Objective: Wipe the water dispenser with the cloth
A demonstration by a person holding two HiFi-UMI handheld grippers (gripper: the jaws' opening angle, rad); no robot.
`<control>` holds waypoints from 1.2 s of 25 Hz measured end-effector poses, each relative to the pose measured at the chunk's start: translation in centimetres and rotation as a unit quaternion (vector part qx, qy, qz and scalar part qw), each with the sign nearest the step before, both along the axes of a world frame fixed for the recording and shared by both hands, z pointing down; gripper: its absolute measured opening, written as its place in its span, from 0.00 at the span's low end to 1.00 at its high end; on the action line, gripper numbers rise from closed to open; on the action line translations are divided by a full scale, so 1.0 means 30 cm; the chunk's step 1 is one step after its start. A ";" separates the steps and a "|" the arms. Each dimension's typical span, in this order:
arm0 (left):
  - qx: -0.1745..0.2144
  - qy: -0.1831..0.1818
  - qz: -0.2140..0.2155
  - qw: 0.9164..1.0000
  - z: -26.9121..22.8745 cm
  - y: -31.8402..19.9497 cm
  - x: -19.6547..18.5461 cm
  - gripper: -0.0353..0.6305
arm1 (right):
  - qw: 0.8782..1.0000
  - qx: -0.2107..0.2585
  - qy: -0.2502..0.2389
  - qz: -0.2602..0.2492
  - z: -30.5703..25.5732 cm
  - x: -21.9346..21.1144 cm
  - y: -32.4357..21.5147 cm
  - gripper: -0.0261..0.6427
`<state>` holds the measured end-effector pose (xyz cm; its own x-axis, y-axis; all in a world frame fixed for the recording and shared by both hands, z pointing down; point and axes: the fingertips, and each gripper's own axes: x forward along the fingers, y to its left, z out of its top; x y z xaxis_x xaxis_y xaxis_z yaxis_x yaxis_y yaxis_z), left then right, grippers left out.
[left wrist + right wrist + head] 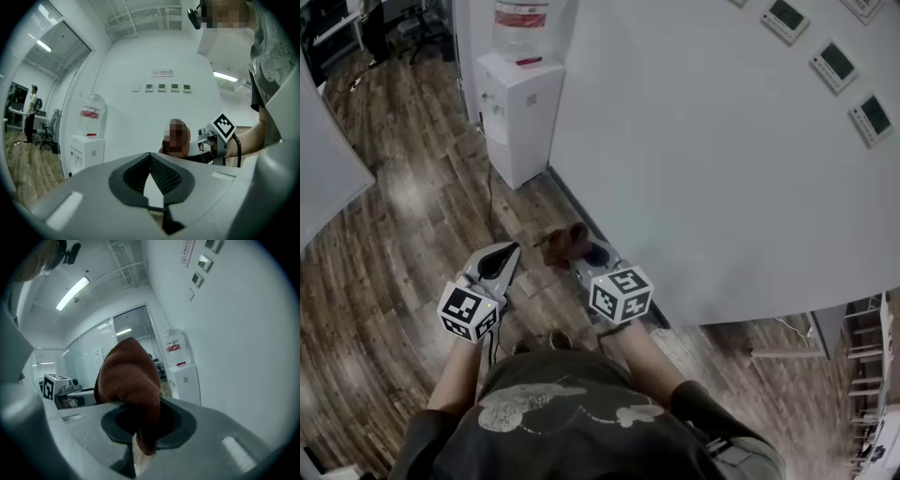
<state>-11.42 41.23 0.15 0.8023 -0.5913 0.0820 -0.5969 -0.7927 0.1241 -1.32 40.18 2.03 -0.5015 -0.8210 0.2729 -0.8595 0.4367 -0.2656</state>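
The white water dispenser (517, 112) stands against the wall far ahead, with a clear bottle on top. It also shows small in the left gripper view (86, 150) and the right gripper view (183, 380). My right gripper (581, 255) is shut on a brown cloth (565, 242), held at waist height well short of the dispenser. The cloth (131, 380) bulges up and out of its jaws (143, 413). My left gripper (508, 253) hangs beside it on the left, shut with nothing in it, its pads meeting at the tip (150, 157).
A curved white wall (703, 169) runs along the right, with small panels (834, 66) high on it. Wood floor (403, 244) stretches to the dispenser. A glass partition (328, 159) is on the left, office chairs (412, 28) stand beyond, and a person (32, 112) stands far off.
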 end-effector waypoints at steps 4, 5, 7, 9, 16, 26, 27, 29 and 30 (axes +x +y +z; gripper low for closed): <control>-0.008 0.002 0.006 1.000 0.013 0.009 -0.036 0.08 | 1.000 -0.002 0.003 0.011 0.009 -0.021 0.004 0.12; -0.013 0.003 0.007 1.000 0.022 0.010 -0.048 0.08 | 1.000 -0.003 0.004 0.017 0.016 -0.025 0.004 0.12; -0.024 0.005 0.009 1.000 0.044 0.010 -0.079 0.08 | 1.000 -0.005 0.005 0.030 0.029 -0.035 0.002 0.12; -0.032 0.006 0.008 0.999 0.070 0.011 -0.113 0.08 | 0.999 -0.008 0.004 0.041 0.044 -0.044 0.002 0.12; -0.072 0.019 -0.008 0.997 0.172 -0.068 -0.173 0.08 | 0.998 -0.034 -0.001 0.051 0.140 -0.038 -0.033 0.13; -0.051 0.013 -0.057 0.997 0.154 -0.463 -0.060 0.08 | 0.998 -0.049 -0.035 0.019 0.210 0.135 -0.515 0.13; -0.052 0.009 -0.066 0.996 0.143 -0.513 -0.049 0.08 | 0.998 -0.051 -0.036 0.011 0.206 0.151 -0.569 0.13; -0.050 0.005 -0.092 0.995 0.127 -0.605 -0.040 0.08 | 0.998 -0.053 -0.033 -0.011 0.199 0.174 -0.661 0.13; -0.047 0.003 -0.105 0.993 0.124 -0.645 -0.040 0.08 | 0.998 -0.054 -0.030 -0.023 0.199 0.184 -0.700 0.13</control>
<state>-12.61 21.90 3.86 0.6635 -0.7350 0.1399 -0.7461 -0.6362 0.1963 4.22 19.17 7.98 -0.5566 -0.7636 0.3274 -0.8201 0.4420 -0.3634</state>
